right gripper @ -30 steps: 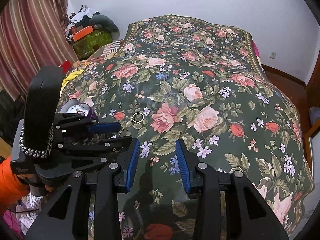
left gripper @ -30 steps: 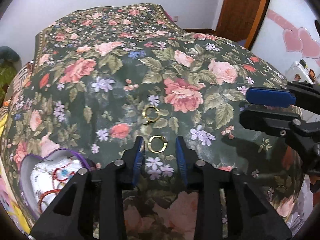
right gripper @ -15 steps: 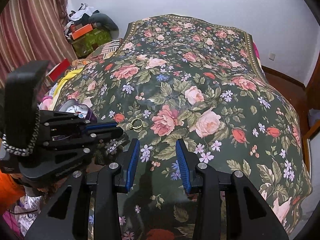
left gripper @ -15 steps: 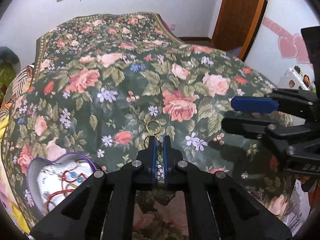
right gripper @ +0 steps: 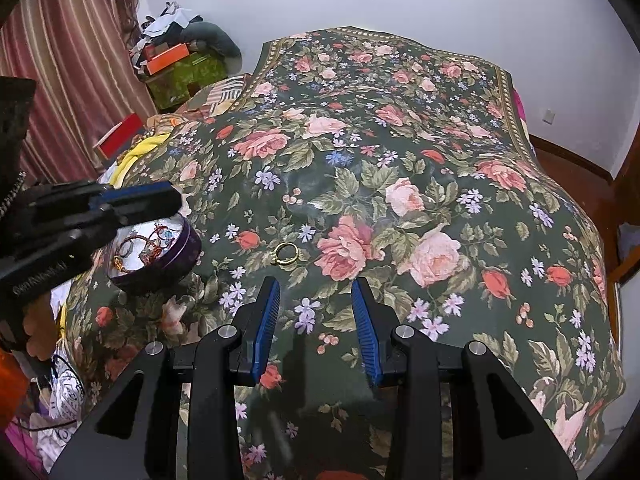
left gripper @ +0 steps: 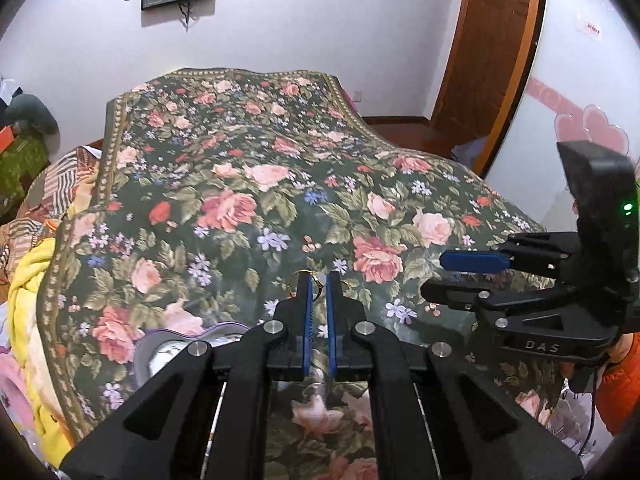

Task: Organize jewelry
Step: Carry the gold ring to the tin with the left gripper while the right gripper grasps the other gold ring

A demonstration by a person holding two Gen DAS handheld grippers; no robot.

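My left gripper [left gripper: 318, 280] is shut on a small gold ring [left gripper: 320, 280], held in the air above the floral bedspread [left gripper: 248, 184]. Only a sliver of the ring shows between the blue pads. A second gold ring [right gripper: 285, 254] lies flat on the bedspread, just beyond my right gripper [right gripper: 316, 300], which stands open over the cloth with nothing between its fingers. In the right wrist view my left gripper [right gripper: 176, 202] hovers above a purple tin [right gripper: 188, 248] holding several bracelets and beads. In the left wrist view the tin [left gripper: 160, 344] is partly hidden behind the fingers.
The bed fills both views. Beside its left edge lie yellow and striped bedding [left gripper: 36, 280], boxes and piled clothes [right gripper: 180, 60]. A striped curtain [right gripper: 60, 80] hangs at the left, a wooden door [left gripper: 488, 48] at the right. An orange sleeve [left gripper: 620, 392] shows behind my right gripper [left gripper: 444, 276].
The left gripper closed on the nearer gold ring and rose off the bedspread with it, toward the tin. The right gripper stayed where it was, still open.
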